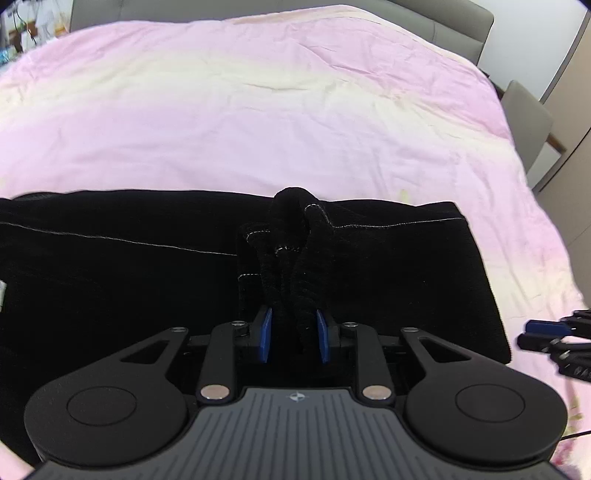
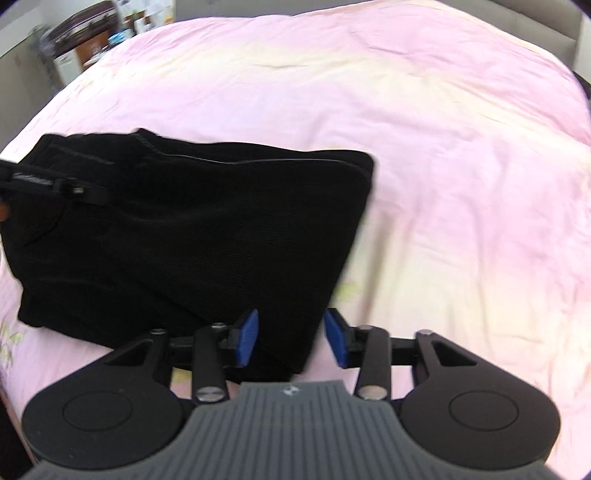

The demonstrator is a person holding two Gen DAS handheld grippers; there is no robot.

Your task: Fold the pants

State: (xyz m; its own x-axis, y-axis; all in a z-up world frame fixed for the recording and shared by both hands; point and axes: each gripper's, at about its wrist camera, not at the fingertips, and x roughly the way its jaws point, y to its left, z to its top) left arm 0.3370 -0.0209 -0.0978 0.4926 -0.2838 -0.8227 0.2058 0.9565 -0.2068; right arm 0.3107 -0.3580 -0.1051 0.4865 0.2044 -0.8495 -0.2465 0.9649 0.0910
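Pink duvet (image 1: 295,110) covers the whole bed, lightly creased, a grey headboard (image 1: 461,26) at the far edge. Black pants (image 2: 177,229) lie on the near-left part of the duvet, already doubled into a compact, thick rectangle with several layers stacked; pale stitching lines run along the seams. Judged progress: well along, the main lengthwise and crosswise folds look done, and what seems left is tidying one loose end and perhaps one more fold or a final smoothing. In the left wrist view the bundle's long axis runs left to right across the scene, with a squared end at the right and the rest running out of frame to the left; which end is waistband and which hem cannot be told for sure. A bunched, rope-like strip of black fabric (image 1: 295,251) stands up from the middle of the stack, not yet laid flat. Left tongs (image 1: 294,336) are narrow, blue pads pinched on that raised strip near its base. Right tongs (image 2: 291,339) hang over the near right corner of the pants, blurred; a corner of cloth sits between the blue pads, but there is a visible gap on the right pad's side, so I read them as parted and gripping nothing.
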